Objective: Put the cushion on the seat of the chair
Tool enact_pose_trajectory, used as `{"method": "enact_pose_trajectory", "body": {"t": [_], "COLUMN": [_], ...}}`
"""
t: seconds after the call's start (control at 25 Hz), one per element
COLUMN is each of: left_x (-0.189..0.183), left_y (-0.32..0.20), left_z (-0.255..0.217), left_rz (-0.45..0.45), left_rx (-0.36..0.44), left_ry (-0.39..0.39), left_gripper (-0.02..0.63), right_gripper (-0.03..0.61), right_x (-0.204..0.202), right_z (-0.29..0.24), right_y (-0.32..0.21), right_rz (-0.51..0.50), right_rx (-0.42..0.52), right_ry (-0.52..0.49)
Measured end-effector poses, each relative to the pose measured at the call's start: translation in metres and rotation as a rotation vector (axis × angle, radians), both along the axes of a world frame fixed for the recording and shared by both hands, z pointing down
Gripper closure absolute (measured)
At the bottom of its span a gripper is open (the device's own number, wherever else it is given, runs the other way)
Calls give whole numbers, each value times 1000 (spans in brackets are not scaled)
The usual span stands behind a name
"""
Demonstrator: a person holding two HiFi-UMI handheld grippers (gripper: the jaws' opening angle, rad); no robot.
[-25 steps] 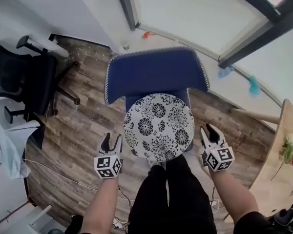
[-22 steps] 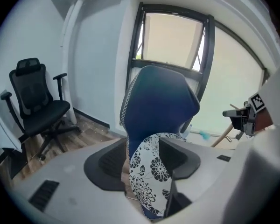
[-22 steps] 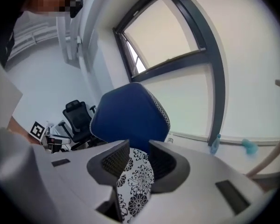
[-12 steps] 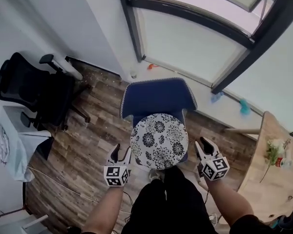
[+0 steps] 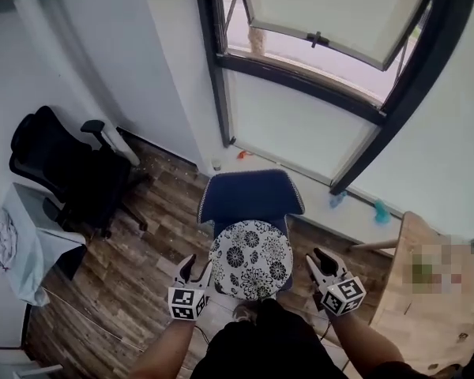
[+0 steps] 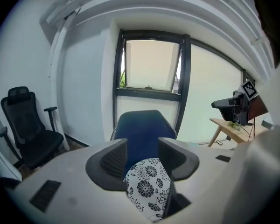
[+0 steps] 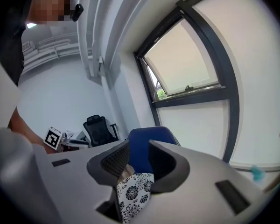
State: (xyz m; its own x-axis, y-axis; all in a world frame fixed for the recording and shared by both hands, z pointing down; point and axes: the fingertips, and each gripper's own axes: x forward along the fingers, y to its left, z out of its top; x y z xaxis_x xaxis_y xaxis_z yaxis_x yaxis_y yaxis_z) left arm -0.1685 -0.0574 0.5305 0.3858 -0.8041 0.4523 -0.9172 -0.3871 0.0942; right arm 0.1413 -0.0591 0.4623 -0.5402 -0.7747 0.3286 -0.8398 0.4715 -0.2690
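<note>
A round white cushion with black flowers (image 5: 250, 271) lies on the seat of the blue chair (image 5: 251, 198) under the window. My left gripper (image 5: 196, 270) hangs just left of the cushion, apart from it; its jaws are closing with nothing between them. My right gripper (image 5: 319, 262) hangs to the cushion's right, open and empty. In the left gripper view the cushion (image 6: 147, 190) and chair back (image 6: 142, 129) show beyond the gap of the left gripper (image 6: 142, 157). The right gripper view has the cushion (image 7: 133, 192) below the right gripper (image 7: 137, 164).
A black office chair (image 5: 63, 172) and a white desk (image 5: 24, 235) stand at the left. At the right is a wooden table (image 5: 415, 306). A tilted-open window (image 5: 316, 38) rises behind the blue chair. The person's black trousers (image 5: 253, 342) are between the arms.
Both grippers have lifted up and away from the cushion, which stays on the seat. The head view has risen, so the chair looks smaller and the window has come into view.
</note>
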Motion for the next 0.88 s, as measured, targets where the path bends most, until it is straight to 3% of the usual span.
{"method": "enact_pose_trajectory", "body": {"t": [0.2, 0.44, 0.56, 0.72, 0.88], "left_x": [15, 29, 37, 50, 61], "left_y": [0, 6, 13, 21, 36], "left_z": [-36, -86, -102, -126, -143], "left_rz": [14, 46, 48, 82, 136], "left_rx": [32, 87, 95, 131, 187], "left_ry": [-18, 24, 41, 61, 15], "left_gripper": [433, 433, 434, 483, 501], "right_gripper": [436, 437, 487, 522, 541], "right_x": [-2, -5, -7, -5, -6], "right_z": [-33, -64, -83, -100, -108], "right_y": [1, 2, 5, 5, 7], "right_rz": [-19, -12, -35, -45, -71], "right_rx": [20, 45, 82, 118, 157], "right_ry": [27, 18, -8, -14, 11]}}
